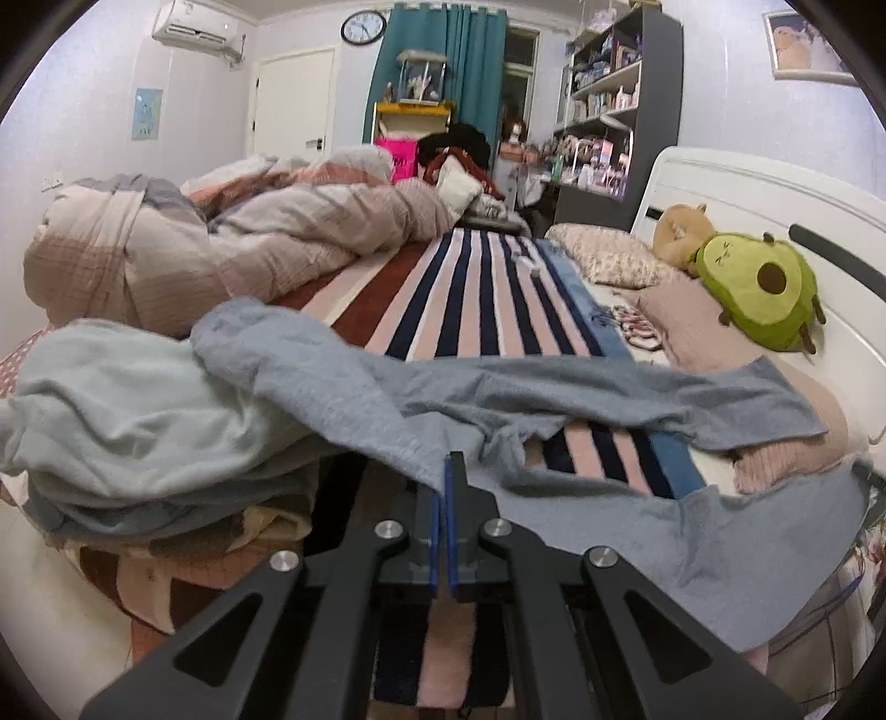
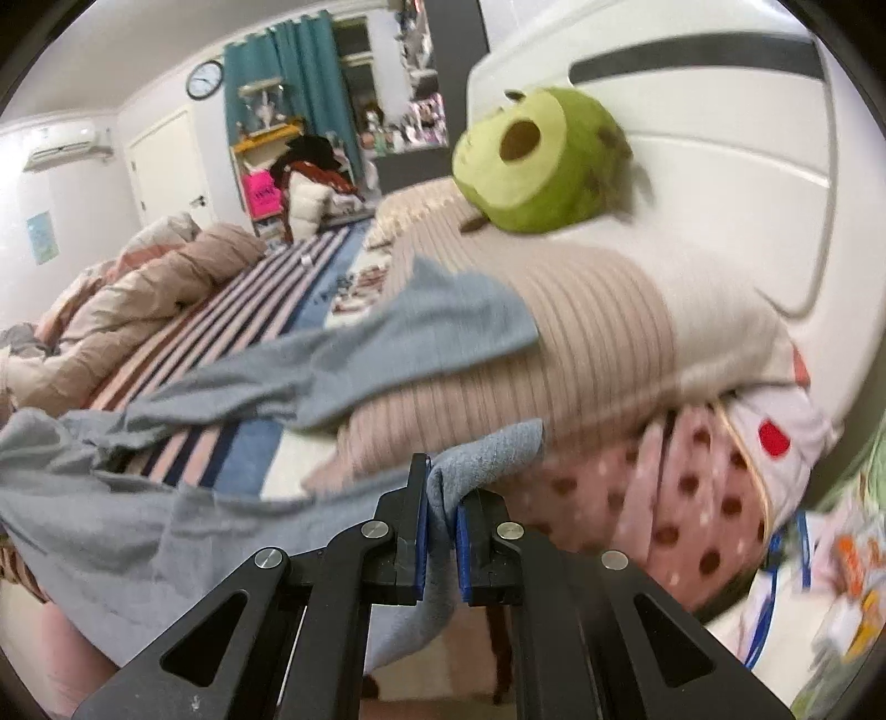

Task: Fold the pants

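Lived-in home bedroom: a bed under a pink, navy and white striped cover [image 1: 487, 299], a rumpled pink-and-grey quilt [image 1: 221, 238], a white padded headboard [image 1: 764, 205] and a green avocado-shaped plush toy [image 1: 758, 288]. Walls carry a round black-rimmed clock [image 1: 363, 26], a white air-conditioning unit [image 1: 191, 22] and a white door [image 1: 293, 102]; teal curtains [image 1: 437, 61] hang by the window. A dark open shelf unit [image 1: 620, 105] holds small items, possibly toiletries or figurines, too blurred to tell.

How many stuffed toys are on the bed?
2. The green avocado toy sits on the pillows by the white headboard. A tan toy lies right behind it, partly hidden. More could be hidden under the rumpled blanket.
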A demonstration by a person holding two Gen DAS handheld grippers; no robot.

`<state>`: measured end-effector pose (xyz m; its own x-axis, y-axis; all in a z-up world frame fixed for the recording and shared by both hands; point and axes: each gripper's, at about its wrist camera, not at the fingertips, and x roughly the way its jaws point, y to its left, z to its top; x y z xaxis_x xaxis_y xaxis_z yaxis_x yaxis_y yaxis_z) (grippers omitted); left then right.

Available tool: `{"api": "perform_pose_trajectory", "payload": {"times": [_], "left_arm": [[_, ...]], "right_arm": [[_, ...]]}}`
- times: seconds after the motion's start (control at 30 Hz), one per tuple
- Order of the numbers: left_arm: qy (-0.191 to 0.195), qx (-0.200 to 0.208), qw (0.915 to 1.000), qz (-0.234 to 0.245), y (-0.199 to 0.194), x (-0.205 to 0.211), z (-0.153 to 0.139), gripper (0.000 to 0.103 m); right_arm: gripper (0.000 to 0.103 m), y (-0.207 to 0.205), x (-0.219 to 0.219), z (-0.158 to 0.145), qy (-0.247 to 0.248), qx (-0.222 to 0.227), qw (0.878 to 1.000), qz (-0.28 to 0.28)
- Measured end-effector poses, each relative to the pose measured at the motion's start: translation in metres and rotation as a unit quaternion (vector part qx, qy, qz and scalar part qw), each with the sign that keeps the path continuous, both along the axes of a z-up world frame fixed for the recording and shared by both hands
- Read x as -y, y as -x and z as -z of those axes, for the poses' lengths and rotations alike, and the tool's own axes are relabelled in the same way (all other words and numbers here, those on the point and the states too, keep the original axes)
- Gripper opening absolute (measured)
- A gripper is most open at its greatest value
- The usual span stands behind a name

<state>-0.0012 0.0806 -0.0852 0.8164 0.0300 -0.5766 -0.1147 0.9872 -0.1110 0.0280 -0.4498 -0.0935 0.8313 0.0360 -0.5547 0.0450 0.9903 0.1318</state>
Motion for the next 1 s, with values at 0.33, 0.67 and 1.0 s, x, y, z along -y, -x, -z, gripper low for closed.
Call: {"api": "perform_pose_trajectory", "payload": {"times": [0.33, 0.67, 1.0], "left_arm": [[0.0, 0.011, 0.9998, 0.019, -0.018, 0.0, -0.015, 0.0], [-0.026, 0.033, 0.9986, 0.033, -0.087, 0.001, -0.038, 0.0], [-0.04, 0.032, 0.9984, 0.024, -0.179, -0.003, -0.024, 0.0]], "right_arm": [[0.002, -0.034, -0.013, -0.043, 0.027, 0.039, 0.998, -0.046], [0.002, -0.095, -0.009, -0.063, 0.074, 0.046, 0.996, -0.035], [0.002, -0.168, -0.002, -0.061, 0.156, 0.01, 0.988, -0.002]]}}
